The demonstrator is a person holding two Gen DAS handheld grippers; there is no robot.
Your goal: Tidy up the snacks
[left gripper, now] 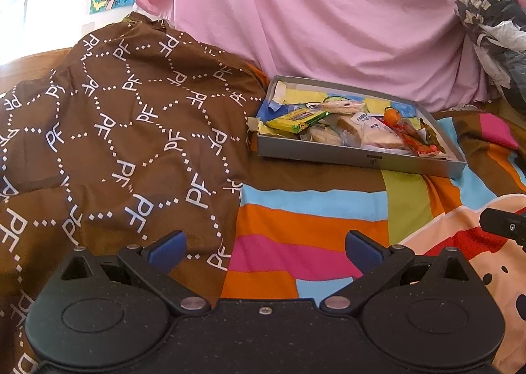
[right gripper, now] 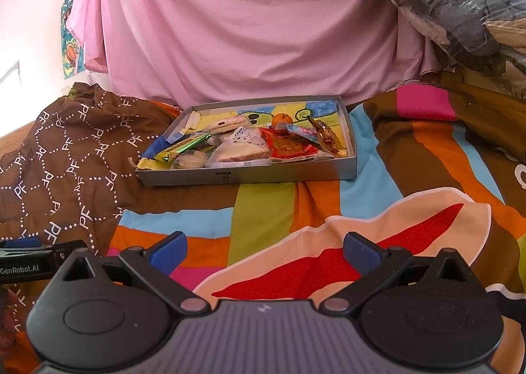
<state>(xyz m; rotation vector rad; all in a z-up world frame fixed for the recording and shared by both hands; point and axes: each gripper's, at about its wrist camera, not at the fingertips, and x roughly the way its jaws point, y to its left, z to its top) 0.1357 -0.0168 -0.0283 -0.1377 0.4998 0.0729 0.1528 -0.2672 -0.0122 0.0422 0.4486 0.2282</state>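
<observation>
A shallow grey box (left gripper: pixel 361 158) (right gripper: pixel 250 174) sits on a striped bedspread and holds several wrapped snacks. Among them are a yellow-green bar (left gripper: pixel 297 119) (right gripper: pixel 182 147), a wrapped sandwich (left gripper: pixel 371 135) (right gripper: pixel 240 153), an orange pack (left gripper: pixel 417 138) (right gripper: pixel 289 145), a small orange fruit (left gripper: pixel 392 115) (right gripper: pixel 282 119) and a gold-wrapped piece (right gripper: pixel 325 137). My left gripper (left gripper: pixel 264 250) is open and empty, low over the bedspread, well short of the box. My right gripper (right gripper: pixel 264 250) is open and empty too, in front of the box.
A brown cloth with white "PF" lettering (left gripper: pixel 115 130) (right gripper: pixel 65 157) lies bunched left of the box. A pink sheet (left gripper: pixel 312 12) (right gripper: pixel 246 22) hangs behind it. Bagged clothes (left gripper: pixel 496 28) (right gripper: pixel 460 2) are piled at the right. The other gripper's tip shows at each view's edge.
</observation>
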